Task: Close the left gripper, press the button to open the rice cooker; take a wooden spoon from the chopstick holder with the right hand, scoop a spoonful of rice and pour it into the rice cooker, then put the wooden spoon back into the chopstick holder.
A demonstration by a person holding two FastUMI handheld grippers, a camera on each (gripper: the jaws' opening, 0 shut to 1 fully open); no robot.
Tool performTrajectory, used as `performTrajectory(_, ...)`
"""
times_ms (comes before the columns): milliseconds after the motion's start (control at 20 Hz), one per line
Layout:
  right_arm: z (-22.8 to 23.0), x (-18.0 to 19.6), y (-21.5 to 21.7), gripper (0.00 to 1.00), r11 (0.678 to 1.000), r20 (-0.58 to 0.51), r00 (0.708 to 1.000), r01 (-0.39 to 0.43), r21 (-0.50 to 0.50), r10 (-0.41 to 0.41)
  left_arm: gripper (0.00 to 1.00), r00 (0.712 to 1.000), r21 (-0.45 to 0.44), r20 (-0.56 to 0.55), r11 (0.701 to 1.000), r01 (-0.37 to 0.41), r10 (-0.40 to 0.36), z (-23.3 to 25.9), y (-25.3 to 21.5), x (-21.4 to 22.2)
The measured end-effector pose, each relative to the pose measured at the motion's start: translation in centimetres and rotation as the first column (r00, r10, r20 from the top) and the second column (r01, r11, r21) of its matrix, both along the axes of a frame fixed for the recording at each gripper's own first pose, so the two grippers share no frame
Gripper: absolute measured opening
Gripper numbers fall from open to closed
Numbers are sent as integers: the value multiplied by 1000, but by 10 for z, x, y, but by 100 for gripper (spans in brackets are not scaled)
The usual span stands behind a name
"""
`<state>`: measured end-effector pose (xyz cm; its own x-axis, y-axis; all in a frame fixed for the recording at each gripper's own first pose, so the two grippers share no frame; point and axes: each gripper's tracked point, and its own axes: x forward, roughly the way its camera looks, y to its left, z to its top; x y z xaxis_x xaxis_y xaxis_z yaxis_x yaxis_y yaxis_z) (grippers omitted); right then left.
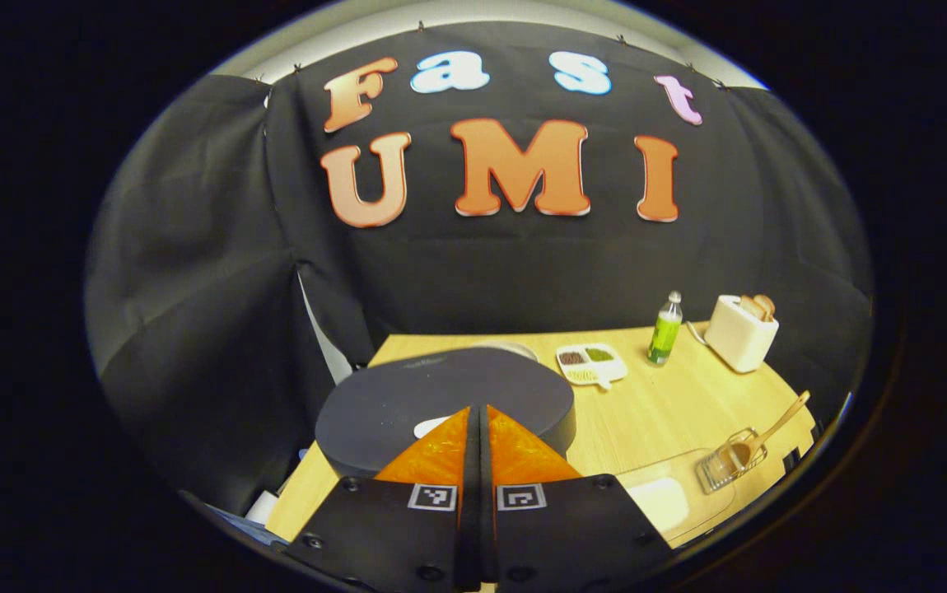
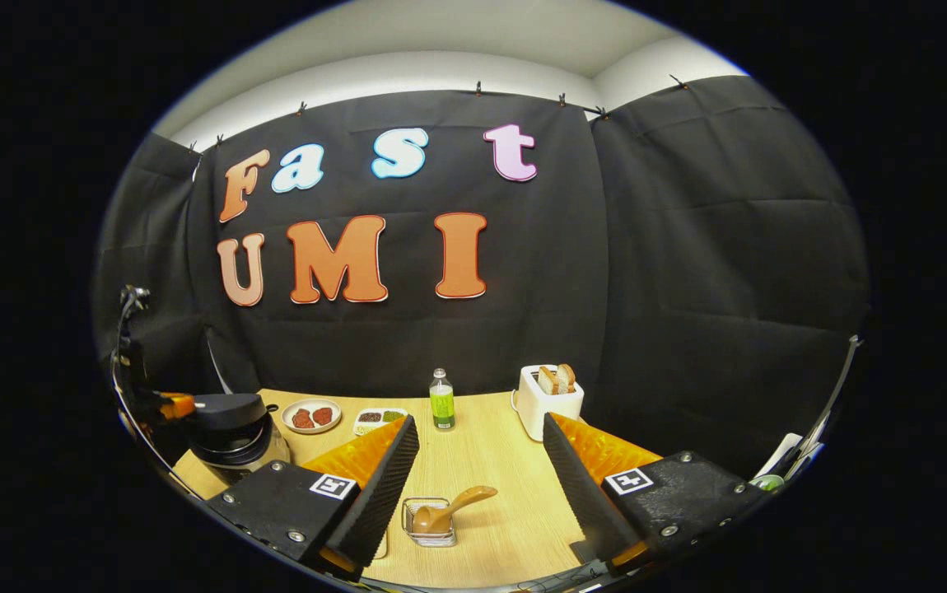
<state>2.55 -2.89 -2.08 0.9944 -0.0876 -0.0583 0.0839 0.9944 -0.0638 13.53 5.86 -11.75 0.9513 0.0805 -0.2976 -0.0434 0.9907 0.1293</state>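
The rice cooker [image 1: 440, 395] stands close in front in the left gripper view, its dark round lid down. My left gripper [image 1: 478, 409] is shut and empty, its tips just above the lid beside a small white button [image 1: 431, 427]. The right gripper view shows the cooker [image 2: 235, 432] at the far left, with the left gripper [image 2: 174, 405] at its lid. My right gripper [image 2: 480, 422] is open and empty above the table. Below and between its fingers a wire chopstick holder [image 2: 430, 527] holds the wooden spoon [image 2: 453, 508]. A clear container of rice [image 1: 659, 502] lies beside the holder [image 1: 725, 469].
On the wooden table [image 2: 490, 461] stand a white toaster [image 2: 552, 402] with bread, a green bottle [image 2: 441, 401], a divided dish of beans [image 2: 380, 418] and a plate of red food [image 2: 311, 416]. Black cloth walls close the booth behind.
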Motion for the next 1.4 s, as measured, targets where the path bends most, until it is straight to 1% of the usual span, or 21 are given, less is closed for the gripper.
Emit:
performTrajectory(150,-4,4,-4,95,1000,4,1000,-1,10,1,4,996,-11,88,1000,7,-6,50,-5,-10)
performTrajectory(300,-13,13,-8,95,1000,3,1000,-1,23,0,4,989,-15,148,1000,7,-5,86,-9,-26)
performTrajectory(350,-18,17,-9,95,1000,1,1000,-3,31,3,4,987,-10,161,1000,3,-1,96,-10,-31)
performTrajectory(400,-23,22,-11,95,999,-5,1000,-3,41,3,1,985,-6,170,1000,-1,2,101,-11,-36)
performTrajectory(450,-30,27,-12,94,999,-11,1000,-6,53,7,4,984,-5,180,1000,-2,3,108,-14,-42)
performTrajectory(550,-44,39,-15,94,997,-28,1000,-2,74,4,4,979,-8,206,1000,-3,4,122,-15,-48)
performTrajectory(650,-62,51,-25,95,996,-58,998,24,89,-19,4,975,-7,222,1000,-16,17,131,-14,-57)
performTrajectory(700,-70,55,-27,94,994,-74,997,32,105,-24,2,975,-4,221,1000,-24,24,135,-12,-61)
performTrajectory(750,-78,59,-27,95,992,-86,996,30,126,-19,5,974,-1,225,999,-38,37,136,-10,-65)
performTrajectory(900,-109,72,-26,95,981,-133,991,26,192,0,5,965,-8,250,997,-77,77,146,-5,-78)
performTrajectory(1000,-131,78,-24,95,966,-171,985,26,256,19,8,958,-9,267,994,-109,108,152,1,-87)
performTrajectory(1050,-141,81,-23,95,958,-189,982,29,286,26,13,954,-15,273,993,-121,121,154,2,-90)
performTrajectory(1100,-153,85,-23,95,950,-208,978,37,312,30,10,951,-25,279,991,-133,134,154,5,-95)
performTrajectory(1150,-164,87,-23,95,942,-230,973,44,333,36,10,948,-35,280,989,-145,149,158,5,-101)
performTrajectory(1300,-190,93,-21,94,912,-280,958,59,405,62,40,941,-52,285,983,-175,182,159,14,-108)
performTrajectory(1350,-197,94,-19,93,898,-294,953,65,436,74,40,938,-56,288,981,-185,193,162,18,-109)
performTrajectory(1400,-201,95,-16,91,882,-304,949,70,466,85,48,937,-66,286,980,-189,200,162,17,-111)
